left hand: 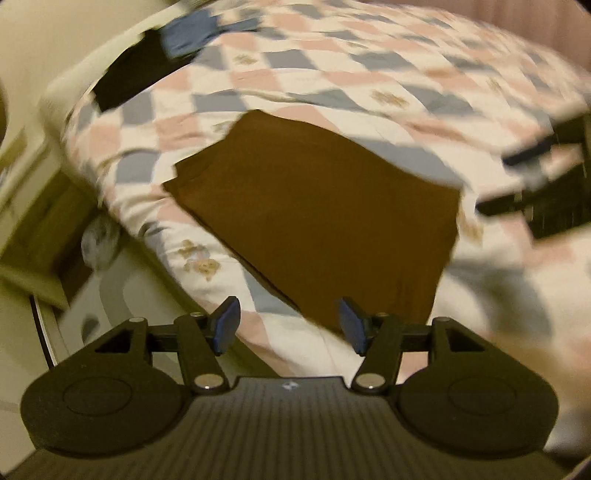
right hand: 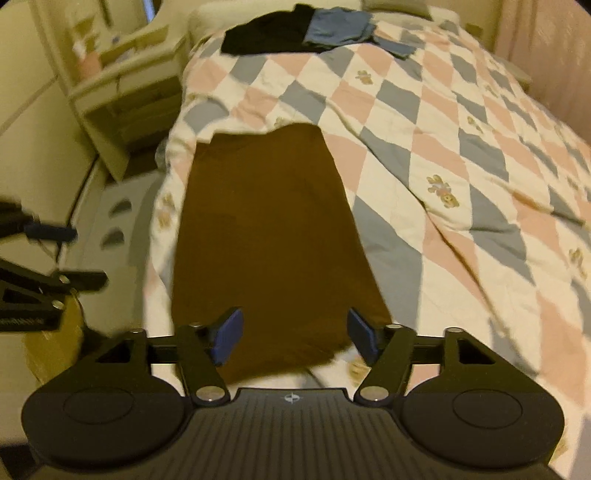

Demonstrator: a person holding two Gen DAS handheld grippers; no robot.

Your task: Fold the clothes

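Observation:
A brown garment [left hand: 317, 218] lies flat in a long folded rectangle on the checked quilt [left hand: 332, 74], near the bed's edge. My left gripper [left hand: 288, 325] hovers open above its near corner, with nothing between the blue pads [left hand: 225, 323]. In the right wrist view the same brown garment [right hand: 269, 236] stretches away from me. My right gripper [right hand: 293, 338] hangs open over its near end and holds nothing. The right gripper [left hand: 517, 181] also shows blurred at the right edge of the left wrist view. The left gripper [right hand: 55, 254] appears at the left edge of the right wrist view.
Black clothing [right hand: 266, 31] and blue clothing [right hand: 340, 26] lie at the far end of the bed. Cream shelves [right hand: 125, 96] stand beside the bed on the left. A white object [right hand: 114, 218] sits on the floor by the bed. A pink curtain [right hand: 554, 55] hangs at far right.

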